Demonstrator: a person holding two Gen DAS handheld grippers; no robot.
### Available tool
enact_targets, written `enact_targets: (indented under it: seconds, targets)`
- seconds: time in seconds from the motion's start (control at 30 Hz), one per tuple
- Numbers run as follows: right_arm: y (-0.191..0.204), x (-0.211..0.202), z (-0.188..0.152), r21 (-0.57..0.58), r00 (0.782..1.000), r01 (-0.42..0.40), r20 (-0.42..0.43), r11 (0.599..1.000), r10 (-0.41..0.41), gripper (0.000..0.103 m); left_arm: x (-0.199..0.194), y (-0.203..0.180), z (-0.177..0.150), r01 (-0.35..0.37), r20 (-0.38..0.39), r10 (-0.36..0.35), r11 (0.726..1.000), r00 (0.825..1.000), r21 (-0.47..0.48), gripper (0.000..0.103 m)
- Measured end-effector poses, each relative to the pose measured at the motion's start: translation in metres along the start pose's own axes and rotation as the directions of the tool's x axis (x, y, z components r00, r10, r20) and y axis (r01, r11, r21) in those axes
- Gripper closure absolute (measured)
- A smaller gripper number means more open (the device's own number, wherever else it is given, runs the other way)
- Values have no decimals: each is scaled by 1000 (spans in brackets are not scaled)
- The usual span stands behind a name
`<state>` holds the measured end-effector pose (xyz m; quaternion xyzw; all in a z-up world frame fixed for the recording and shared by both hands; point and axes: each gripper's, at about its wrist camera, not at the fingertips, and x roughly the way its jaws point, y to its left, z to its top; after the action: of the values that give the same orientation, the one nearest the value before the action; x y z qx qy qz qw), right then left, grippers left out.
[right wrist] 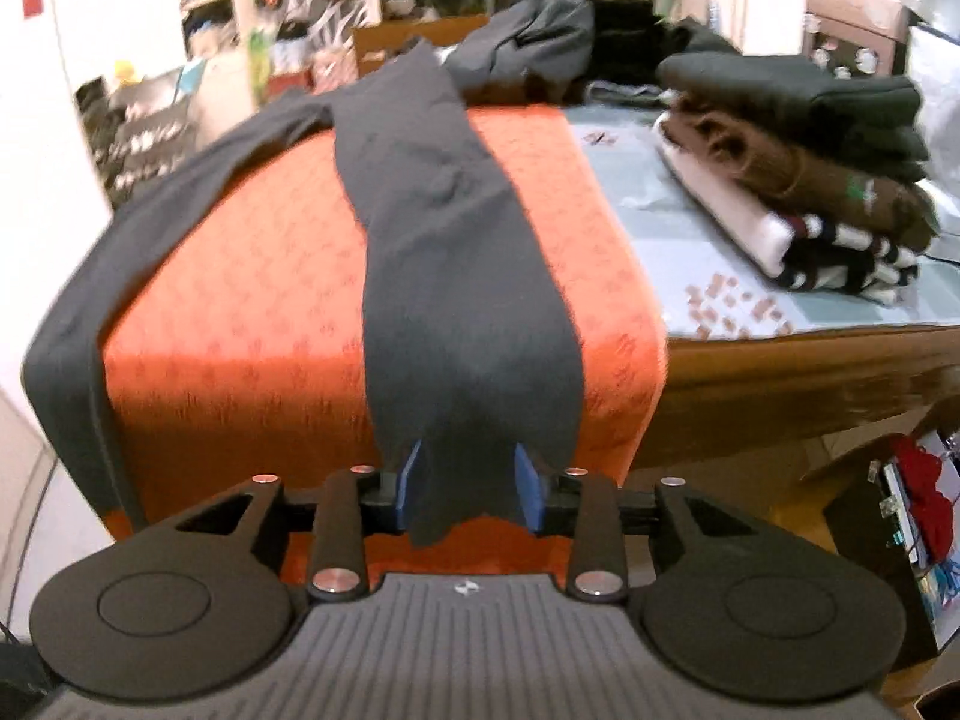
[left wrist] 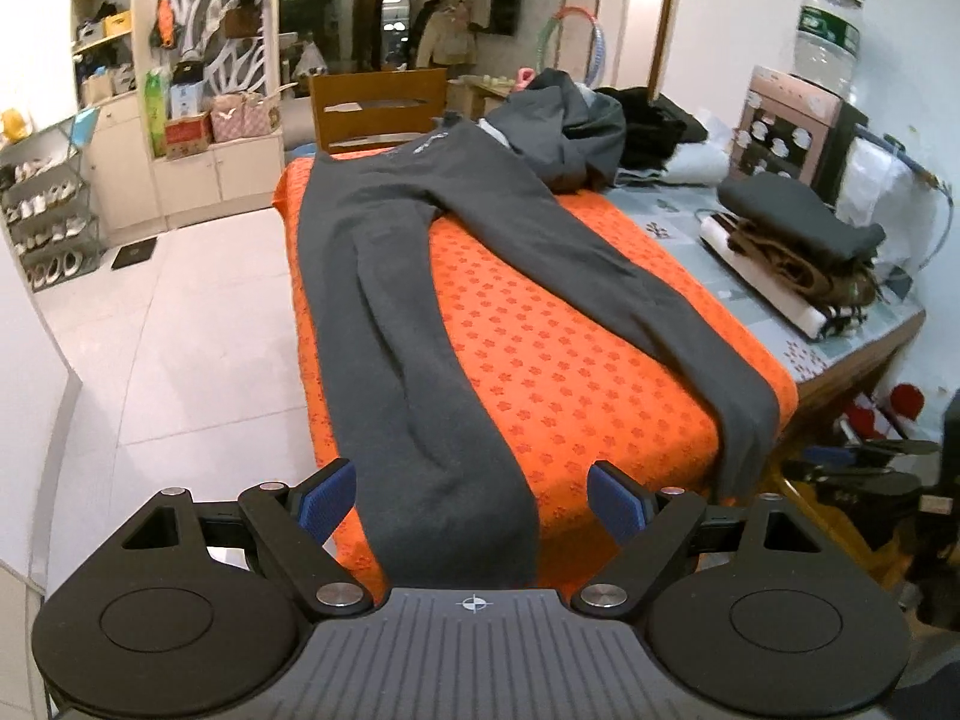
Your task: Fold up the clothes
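The trousers point(left wrist: 420, 276) lie flat on the orange cloth point(left wrist: 570, 360), waist at the far end, both legs running to the near edge and hanging over it. Left of the cloth is bare tiled floor point(left wrist: 198, 330). The left gripper point(left wrist: 471, 501) sits at the near edge of the cloth, jaws wide apart, its blue pads point(left wrist: 327, 501) on either side of the left leg's hem without touching it. In the right wrist view, the right gripper point(right wrist: 471, 492) is at the same near edge, over the right leg's hem point(right wrist: 456, 480). Its jaws are partly apart; the hem hangs between the pads point(right wrist: 528, 492), and the blurred picture shows no clear press on the fabric. On the table point(right wrist: 780, 360) right of the cloth stands a stack of folded clothes point(right wrist: 798, 168). A heap of unfolded garments point(left wrist: 576, 126) lies beyond the far right corner of the cloth.
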<state>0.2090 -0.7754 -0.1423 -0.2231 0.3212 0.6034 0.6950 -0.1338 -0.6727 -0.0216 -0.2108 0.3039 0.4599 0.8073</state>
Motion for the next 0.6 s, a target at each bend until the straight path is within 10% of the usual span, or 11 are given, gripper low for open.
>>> enact_targets:
  seconds: [0.1, 0.27, 0.43, 0.6]
  targets:
    - [6, 13, -8, 8, 999, -28, -24, 1000, 28, 39, 2, -7, 1, 23, 6, -23, 999, 1000, 29, 17]
    - [27, 56, -18, -22, 998, 11, -58, 1000, -12, 37, 15, -21, -1, 81, -19, -80, 993, 997, 90, 17]
    - [32, 75, -20, -58, 996, 50, -70, 997, -54, 96, 25, -39, -9, 111, -34, -107, 985, 994, 135, 17]
    - [17, 35, -5, -47, 998, -45, -55, 998, 43, 100, 30, -67, -18, 123, -32, -119, 972, 992, 199, 17]
